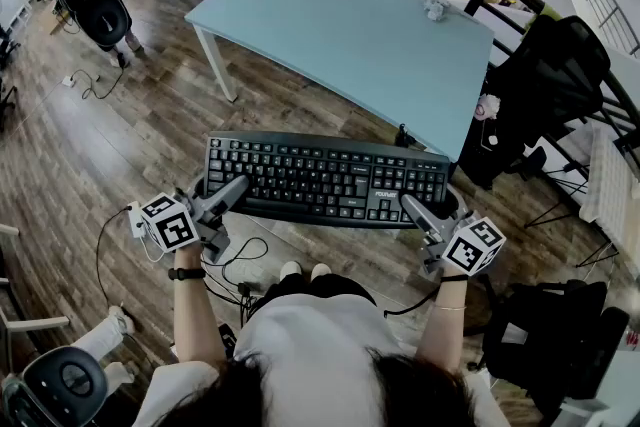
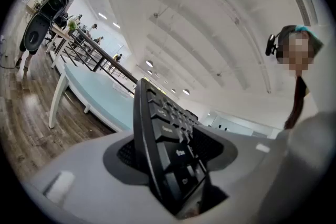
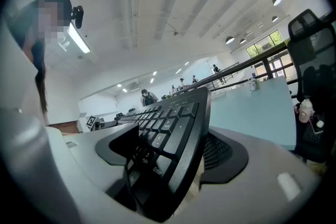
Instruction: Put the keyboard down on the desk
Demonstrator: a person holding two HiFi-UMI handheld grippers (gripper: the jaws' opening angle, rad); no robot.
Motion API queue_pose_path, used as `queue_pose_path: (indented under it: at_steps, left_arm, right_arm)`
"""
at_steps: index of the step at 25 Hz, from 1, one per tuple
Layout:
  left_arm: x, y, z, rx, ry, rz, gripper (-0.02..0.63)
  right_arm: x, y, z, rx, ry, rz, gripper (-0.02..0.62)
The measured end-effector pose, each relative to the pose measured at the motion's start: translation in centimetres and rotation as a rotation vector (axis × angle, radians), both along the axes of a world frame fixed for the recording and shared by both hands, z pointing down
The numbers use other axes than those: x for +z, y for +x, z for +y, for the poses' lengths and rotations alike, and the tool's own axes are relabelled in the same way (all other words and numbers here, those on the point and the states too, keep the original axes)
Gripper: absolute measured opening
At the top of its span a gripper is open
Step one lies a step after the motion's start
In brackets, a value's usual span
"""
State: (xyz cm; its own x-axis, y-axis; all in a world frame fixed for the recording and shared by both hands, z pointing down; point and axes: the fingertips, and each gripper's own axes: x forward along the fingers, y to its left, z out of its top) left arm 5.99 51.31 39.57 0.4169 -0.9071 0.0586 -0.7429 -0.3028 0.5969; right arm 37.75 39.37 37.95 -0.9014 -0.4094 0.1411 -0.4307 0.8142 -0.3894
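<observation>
Ahead of keyboard [image 1: 325, 180] — desk [image 1: 340, 25], chair [image 1: 565, 65]

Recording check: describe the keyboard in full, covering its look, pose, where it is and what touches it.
The keyboard is a black, full-size board that looks like plastic, with a number pad at its right end. It is held keys-up and roughly level in the air, over the wooden floor and just short of the near edge of the pale blue desk, not on it. The left gripper is clamped on its left end and the right gripper on its right end. Nothing else touches it.
</observation>
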Motion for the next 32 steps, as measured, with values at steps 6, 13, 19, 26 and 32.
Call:
queue_pose_path:
  at_steps: [6,13,19,26,32]
  left_arm:
    - [0.3,0.0,0.2,-0.009,-0.007,-0.001,0.307]
    - [1.4,0.1,-0.4,-0.024,-0.018,0.001,0.307]
    - [3.1,-1.6,-3.3,-0.018,-0.016,0.017,0.307]
    - [3.2,-12.0,-15.5,0.013,-0.033,0.024,0.307]
    - [1.4,-19.4,-24.1,0.021,-0.011,-0.009,0.305]
  right_arm:
    - [0.4,-0.1,-0.1,-0.007,-0.011,-0.01,0.342]
    - [1.5,-0.2,-1.2,-0.019,-0.031,-0.004,0.342]
    - [2.7,-2.0,-3.9,-0.009,-0.025,0.002,0.342]
    - [3.0,-12.0,-15.4,0.03,-0.039,-0.004,0.342]
    - [1.9,-19.2,-23.5,0.04,-0.025,-0.035,0.342]
